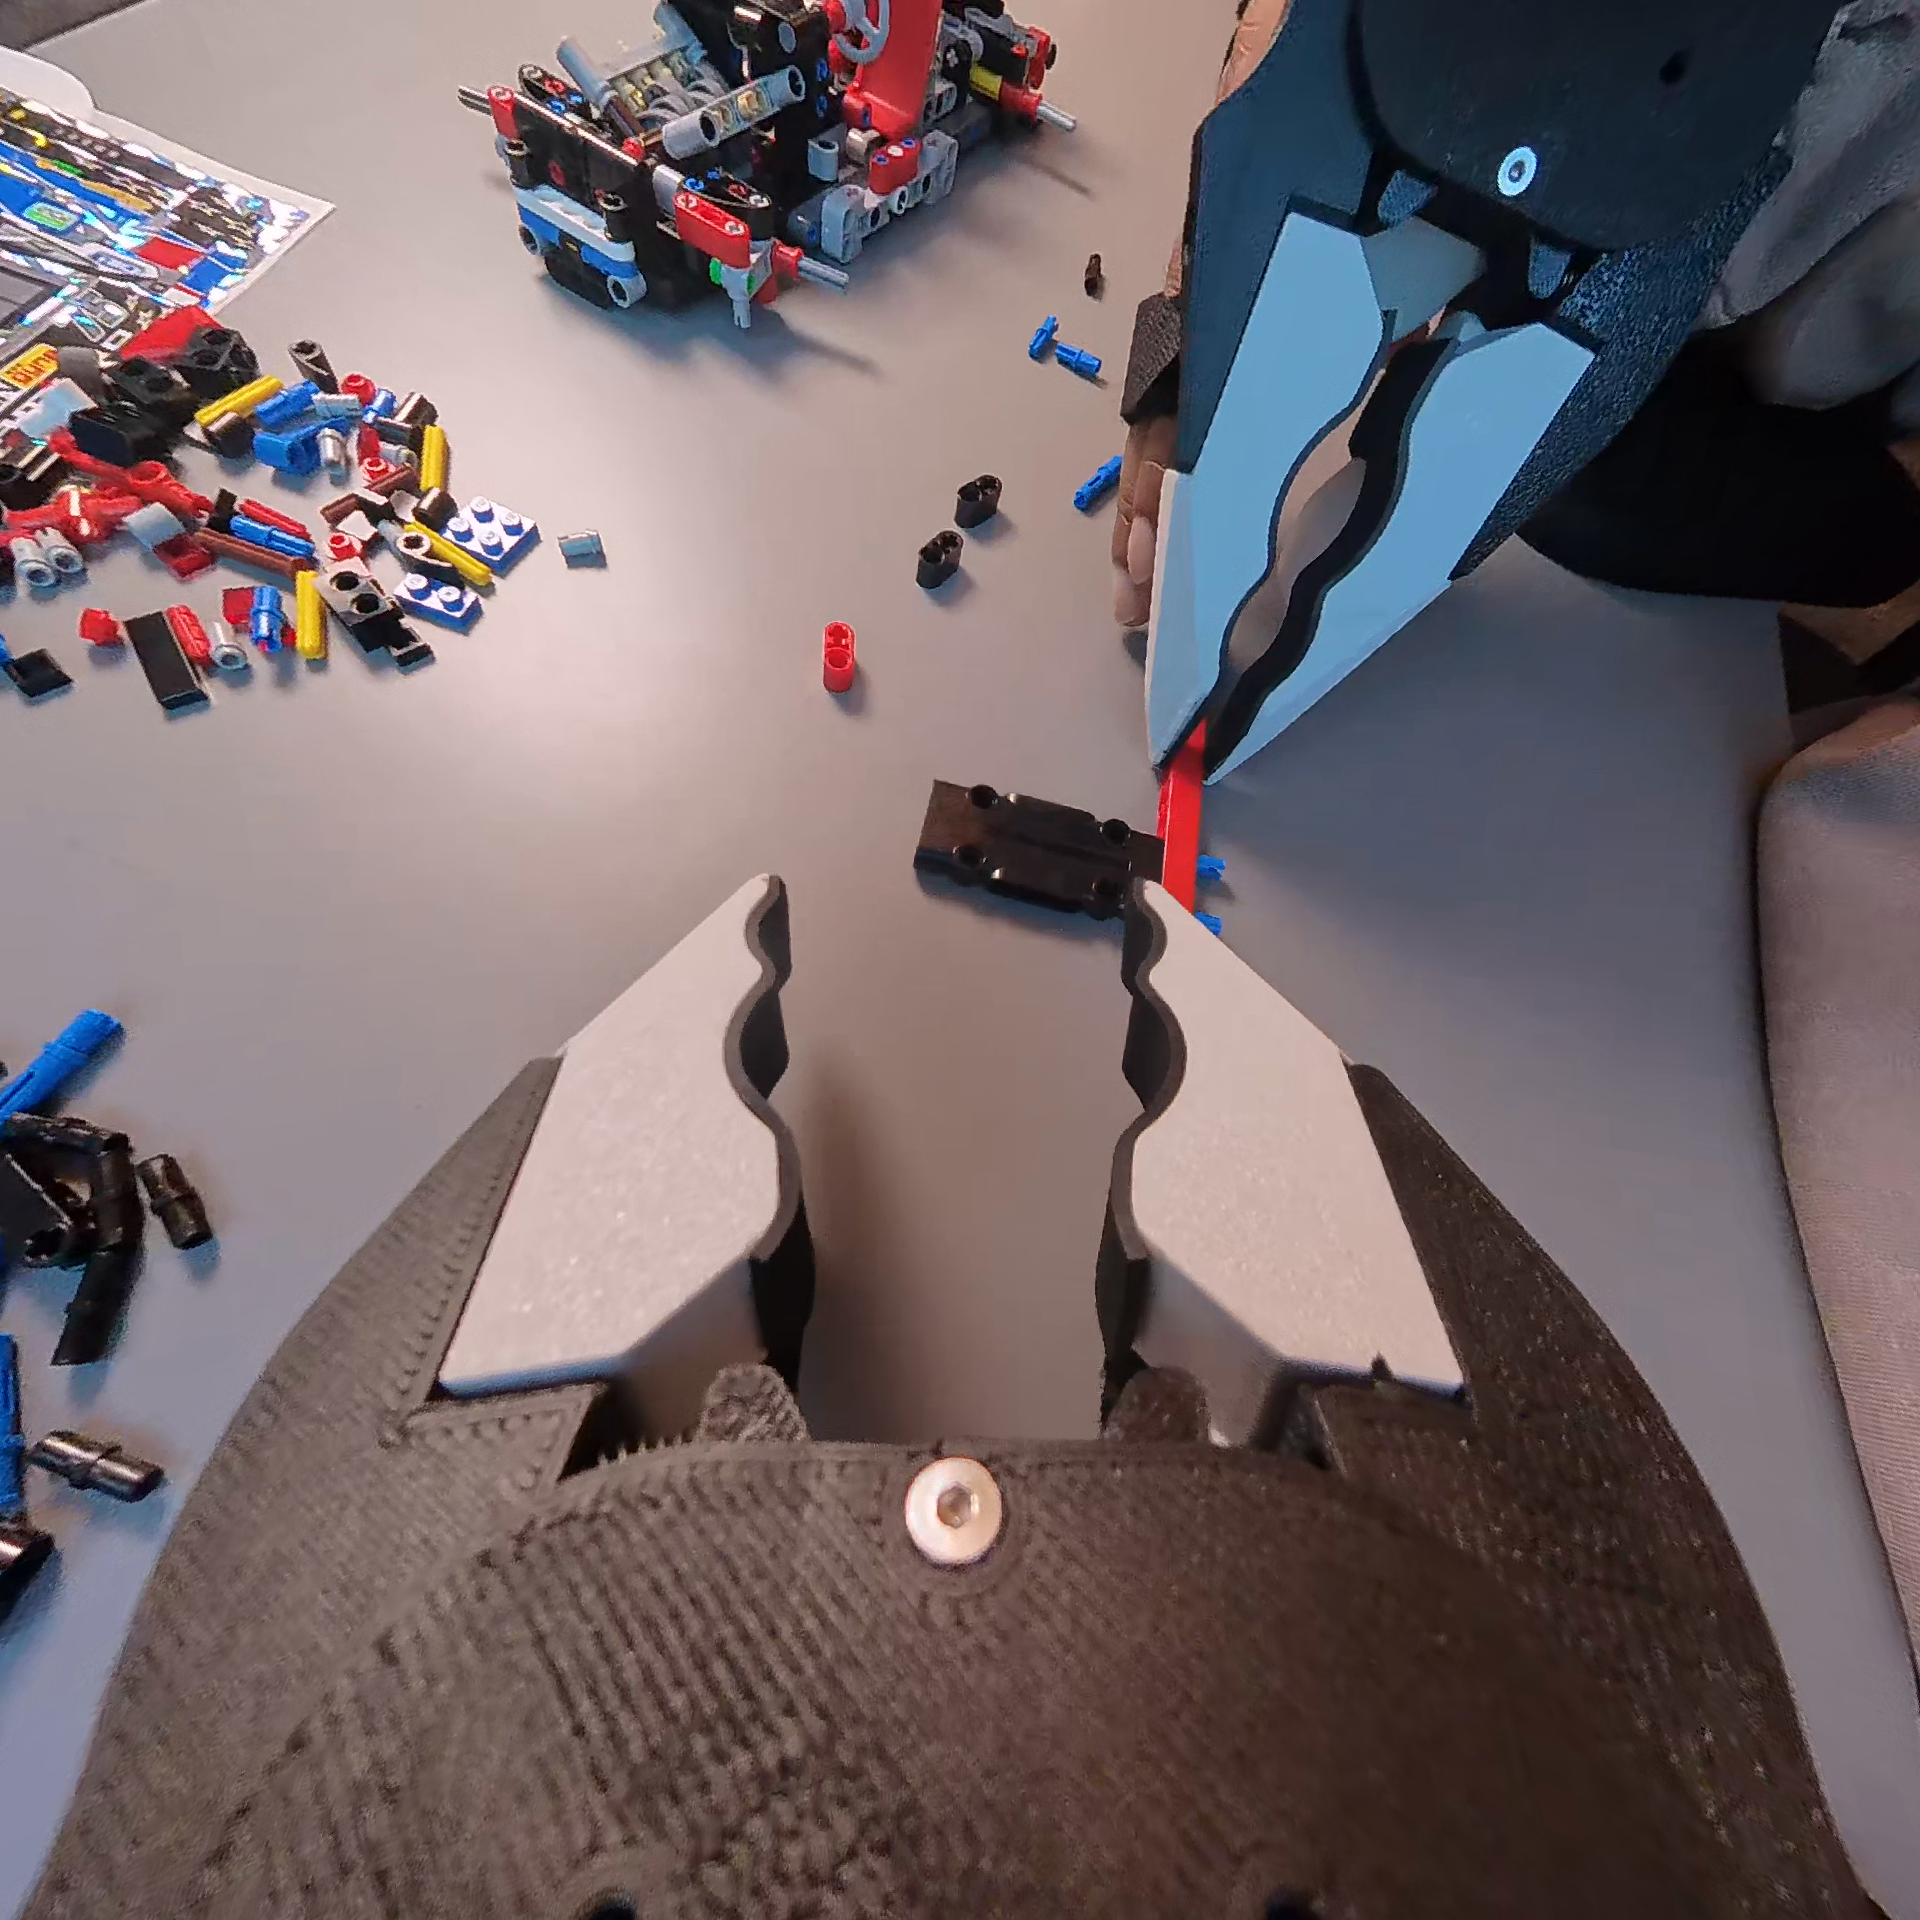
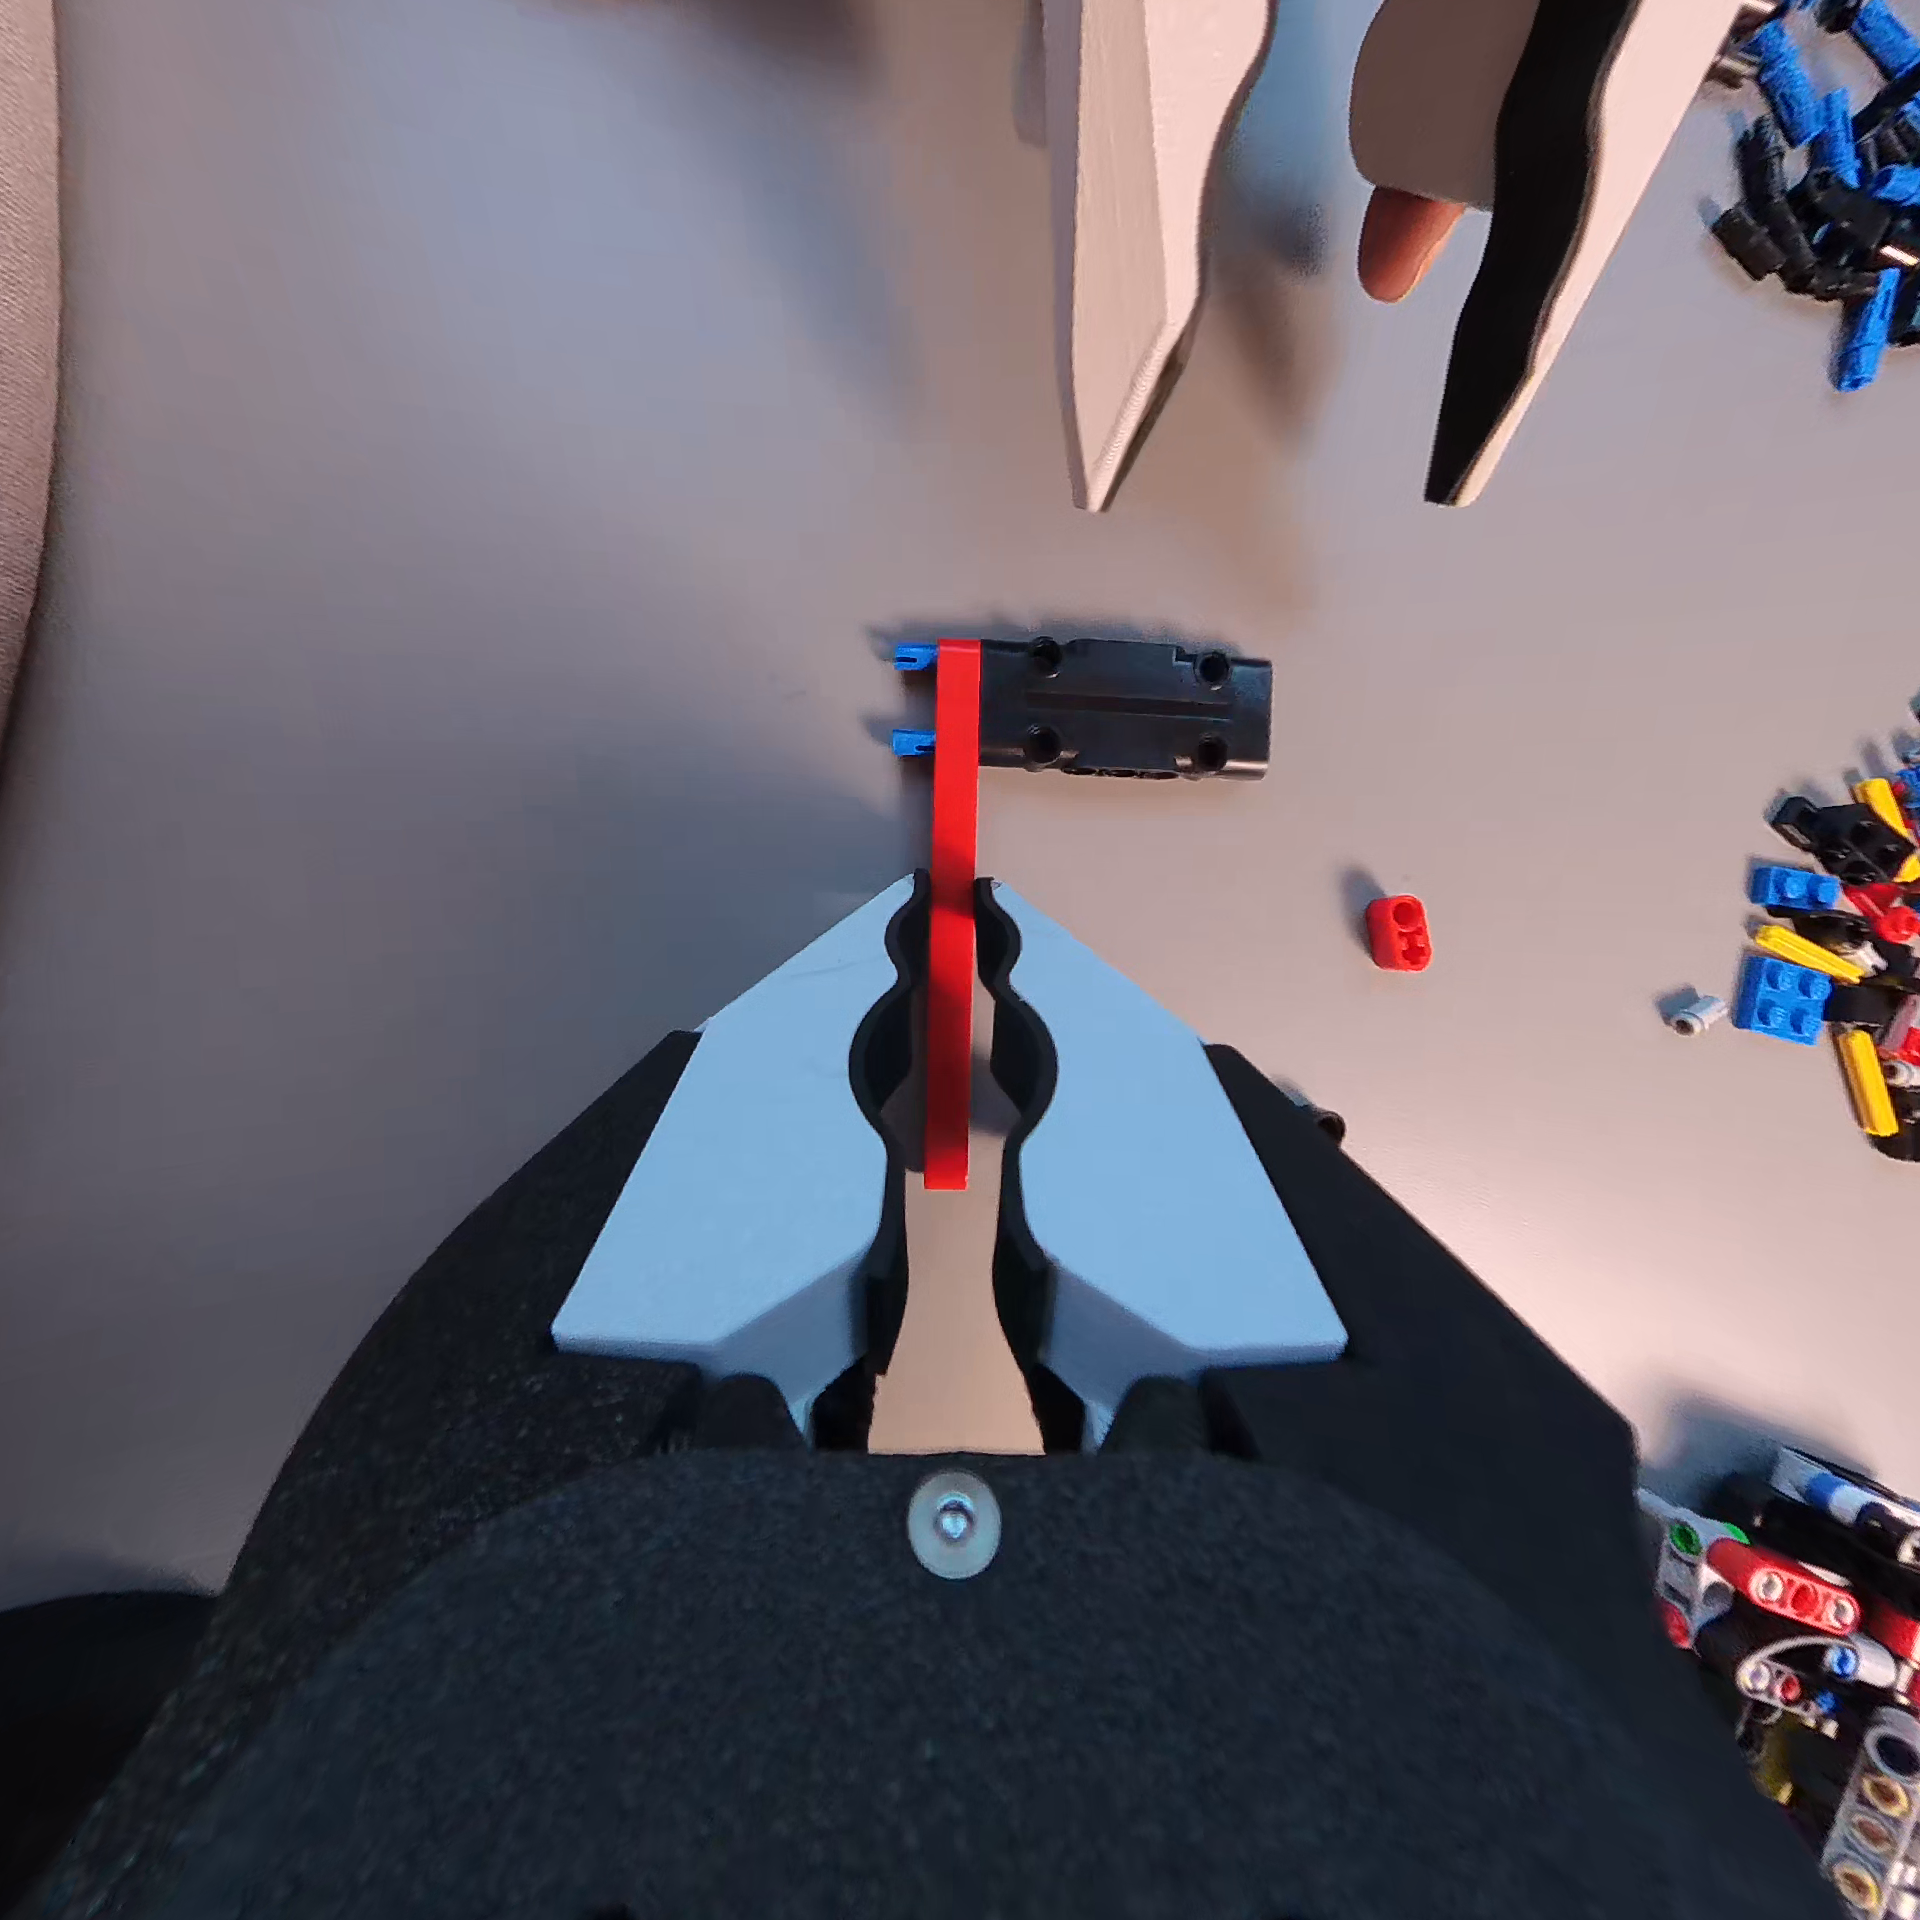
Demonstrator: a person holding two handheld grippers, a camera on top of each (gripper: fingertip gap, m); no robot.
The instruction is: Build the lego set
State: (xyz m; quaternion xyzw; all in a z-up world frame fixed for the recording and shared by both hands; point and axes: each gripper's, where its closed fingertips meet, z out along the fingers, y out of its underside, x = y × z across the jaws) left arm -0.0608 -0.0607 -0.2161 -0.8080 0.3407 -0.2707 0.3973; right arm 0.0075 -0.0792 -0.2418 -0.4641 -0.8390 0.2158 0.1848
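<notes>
R gripper (image 2: 948, 883) clamps 1 red beam (image 2: 954, 935), its far end against 1 black panel (image 2: 1127, 707) w/ 2 blue pins (image 2: 912, 698) sticking out; L gripper (image 1: 956, 899) jaws wide apart, nothing in them, just short of the panel; on the grey table (image 1: 623, 831): 1 red connector (image 1: 837, 655), 2 black connectors (image 1: 958, 530), 1 half-built model (image 1: 758, 156) toward far edge.
</notes>
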